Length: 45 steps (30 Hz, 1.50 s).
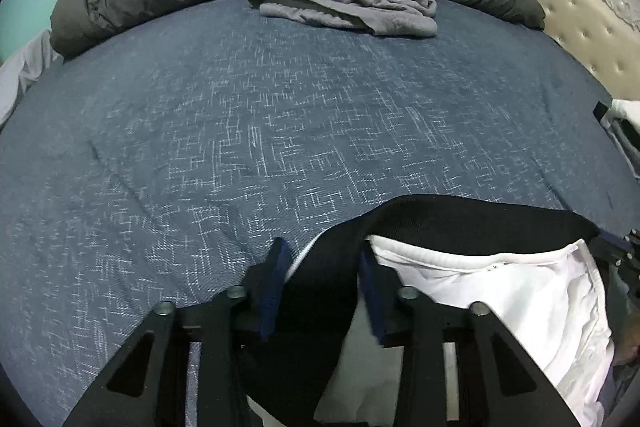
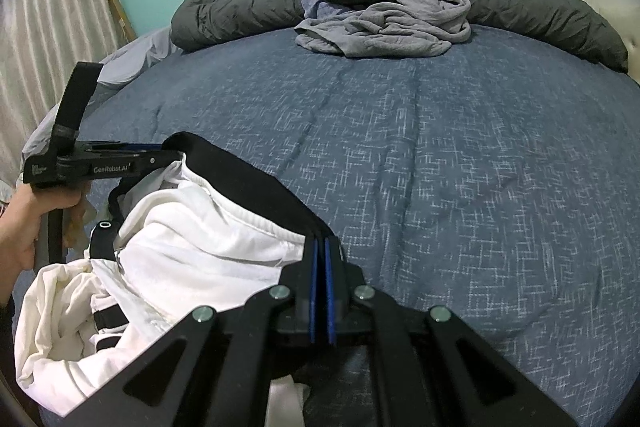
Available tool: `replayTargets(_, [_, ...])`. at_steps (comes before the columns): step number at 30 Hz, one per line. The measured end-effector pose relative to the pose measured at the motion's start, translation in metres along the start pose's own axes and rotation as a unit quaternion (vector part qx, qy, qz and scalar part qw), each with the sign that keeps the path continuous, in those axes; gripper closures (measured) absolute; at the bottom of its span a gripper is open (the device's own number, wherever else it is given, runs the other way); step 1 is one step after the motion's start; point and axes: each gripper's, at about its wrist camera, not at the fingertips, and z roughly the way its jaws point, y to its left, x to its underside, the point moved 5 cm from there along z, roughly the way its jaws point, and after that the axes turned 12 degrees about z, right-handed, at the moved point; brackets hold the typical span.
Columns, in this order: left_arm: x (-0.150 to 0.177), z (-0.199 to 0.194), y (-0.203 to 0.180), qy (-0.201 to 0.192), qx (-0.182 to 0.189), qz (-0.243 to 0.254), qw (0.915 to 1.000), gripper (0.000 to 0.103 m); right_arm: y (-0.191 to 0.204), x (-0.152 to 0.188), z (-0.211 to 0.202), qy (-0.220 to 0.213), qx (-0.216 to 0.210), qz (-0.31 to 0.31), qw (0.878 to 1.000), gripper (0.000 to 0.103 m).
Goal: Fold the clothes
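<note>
My right gripper (image 2: 322, 267) has its blue pads pressed together on the black waistband (image 2: 256, 183) of a black-and-white garment (image 2: 192, 255), at the band's right end. My left gripper (image 1: 320, 267) sits at the other end of that band; in its own view the pads (image 1: 276, 279) stand apart with black cloth running between them, while the right wrist view shows it side-on with its tip at the fabric, so I cannot tell whether it pinches or merely straddles the band.

Taking the waistband as the landmark: its long axis runs straight from one gripper to the other, fairly taut. The white body of the garment hangs below and towards me from it, bunched, over the near edge of the blue bed cover (image 2: 440, 167). Beyond the band the cover lies bare and flat. Far beyond it, against a dark rolled duvet (image 2: 540, 15), sits a crumpled pile of grey and black clothes (image 2: 384, 23).

The hand (image 2: 24, 223) grips the left tool from below, level with the band. Both tools point forward over the bed, about level with each other.
</note>
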Motion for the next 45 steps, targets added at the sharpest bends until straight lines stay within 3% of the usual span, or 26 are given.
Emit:
replayTargets(1, [0.000,0.001,0.002,-0.001,0.001,-0.001,1.0000,0.077,0.001,0.001,0.000,0.000,0.000,-0.001,1.000,0.100])
replayTargets(2, [0.001,0.001,0.003,-0.001,0.003,-0.003,1.0000,0.089,0.002,0.001,0.000,0.000,0.000,-0.003,1.000,0.100])
replayTargets(5, [0.002,-0.003,0.003,-0.006,-0.005,0.005,1.0000,0.096,0.004,0.001,-0.001,-0.004,0.002,-0.008,1.000,0.100])
replayTargets(11, [0.002,-0.031,-0.004,-0.023,-0.031,0.034,0.9987,0.097,0.002,-0.004,-0.014,-0.023,0.010,0.004,1.000,0.100])
replayTargets(25, [0.005,-0.170,-0.031,-0.101,-0.041,0.041,0.9932,0.098,0.019,-0.012,-0.098,-0.087,-0.004,0.023,0.996,0.100])
replayTargets(31, [-0.018,-0.251,-0.037,-0.141,-0.056,0.058,0.9868,0.099,0.050,-0.039,-0.167,-0.128,-0.001,-0.021,0.992,0.100])
replayTargets(37, [-0.047,-0.342,-0.042,-0.191,-0.056,0.057,0.9784,0.099,0.087,-0.085,-0.250,-0.177,0.029,-0.080,0.981,0.101])
replayTargets(45, [-0.078,-0.453,-0.068,-0.253,-0.072,0.076,0.9618,0.099,0.120,-0.132,-0.362,-0.227,0.055,-0.121,0.965,0.101])
